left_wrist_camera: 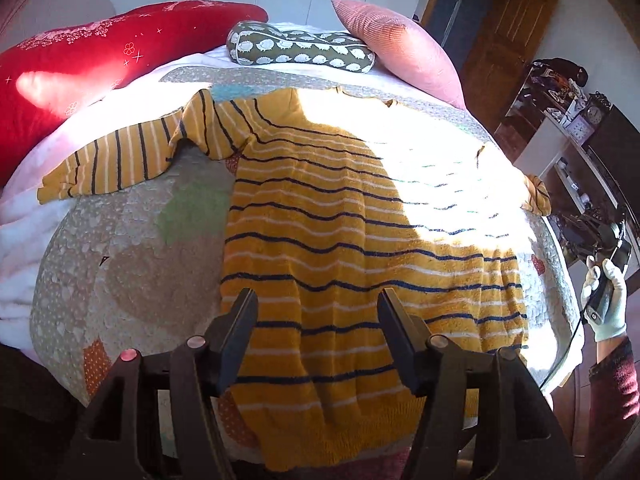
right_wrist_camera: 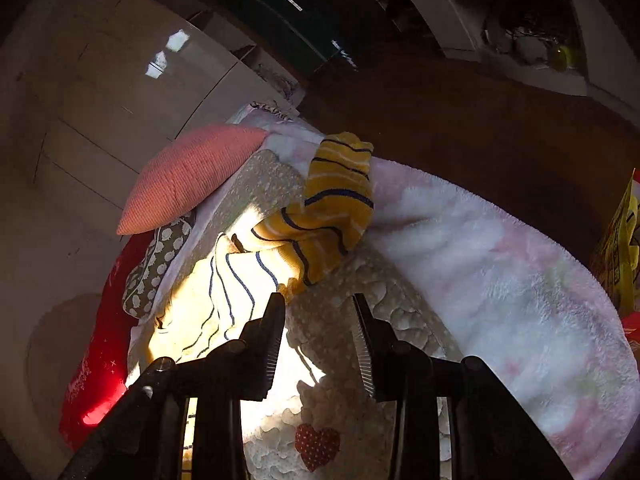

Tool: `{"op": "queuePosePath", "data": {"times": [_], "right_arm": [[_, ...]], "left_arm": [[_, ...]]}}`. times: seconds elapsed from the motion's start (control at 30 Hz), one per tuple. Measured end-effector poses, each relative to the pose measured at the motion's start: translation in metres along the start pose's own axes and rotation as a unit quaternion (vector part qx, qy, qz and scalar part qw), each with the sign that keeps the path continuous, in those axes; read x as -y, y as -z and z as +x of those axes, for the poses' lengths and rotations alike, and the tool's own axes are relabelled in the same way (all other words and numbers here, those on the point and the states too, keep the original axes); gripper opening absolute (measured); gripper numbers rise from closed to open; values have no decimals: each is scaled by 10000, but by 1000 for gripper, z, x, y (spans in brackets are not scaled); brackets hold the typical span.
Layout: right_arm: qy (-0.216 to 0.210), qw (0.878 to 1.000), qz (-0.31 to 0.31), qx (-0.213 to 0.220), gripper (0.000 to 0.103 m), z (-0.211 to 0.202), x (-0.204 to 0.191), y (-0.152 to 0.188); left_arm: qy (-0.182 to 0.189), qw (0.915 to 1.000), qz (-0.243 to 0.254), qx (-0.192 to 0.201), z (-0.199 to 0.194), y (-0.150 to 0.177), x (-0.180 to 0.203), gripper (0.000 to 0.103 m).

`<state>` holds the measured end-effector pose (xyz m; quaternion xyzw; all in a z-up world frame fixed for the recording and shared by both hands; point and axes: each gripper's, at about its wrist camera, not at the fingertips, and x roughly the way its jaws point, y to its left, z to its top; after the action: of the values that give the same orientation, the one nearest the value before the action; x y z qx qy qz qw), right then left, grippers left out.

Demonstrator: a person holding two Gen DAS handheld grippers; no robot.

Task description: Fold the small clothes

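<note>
A small yellow sweater (left_wrist_camera: 340, 216) with navy and white stripes lies flat and spread out on a quilted bed cover (left_wrist_camera: 132, 248). Its left sleeve (left_wrist_camera: 116, 160) stretches out to the left. Its right sleeve (right_wrist_camera: 328, 208) lies bunched at the bed's right side. My left gripper (left_wrist_camera: 316, 304) is open and empty, hovering over the sweater's lower hem. My right gripper (right_wrist_camera: 320, 308) is open and empty, over the quilt just short of the right sleeve. The right gripper also shows in the left wrist view (left_wrist_camera: 604, 248), held by a gloved hand beside the bed.
A red pillow (left_wrist_camera: 100, 56), an olive patterned cushion (left_wrist_camera: 300, 48) and a pink pillow (left_wrist_camera: 404, 52) lie at the head of the bed. A fluffy white blanket (right_wrist_camera: 500, 272) covers the bed's right side. Shelves (left_wrist_camera: 568, 128) and a wooden door (left_wrist_camera: 508, 40) stand to the right.
</note>
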<state>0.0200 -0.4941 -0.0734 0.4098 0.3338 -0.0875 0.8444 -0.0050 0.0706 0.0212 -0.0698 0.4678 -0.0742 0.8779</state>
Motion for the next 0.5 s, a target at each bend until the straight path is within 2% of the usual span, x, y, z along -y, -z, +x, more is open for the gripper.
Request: {"op": "queuePosePath", "data": {"times": [0.1,0.2,0.3,0.4,0.47,0.5], "right_arm": [[56,9990,434,7,38,26,19,-30],[-370,9936,1063,29,48,48,43,-54],[-723,9841,1615,155,51,69,62,-74],[-1030,9736,2036,48,51,97,71,-82],[-1138,9722,2048,-27,51,110,66,-84],[-1269,9712,2018,-36,42,113,61,-85]], "left_arm": [[98,9999,49,-13,5,-4,7,61],[59,10000,50,37,9,-10,10,61],[7,10000,-80,-40,18,-16,8,61],[-79,9997,-195,-139,27,-18,3,61],[-175,9994,-221,-186,32,-19,0,61],[-209,9993,-245,-198,33,-19,-3,61]]}}
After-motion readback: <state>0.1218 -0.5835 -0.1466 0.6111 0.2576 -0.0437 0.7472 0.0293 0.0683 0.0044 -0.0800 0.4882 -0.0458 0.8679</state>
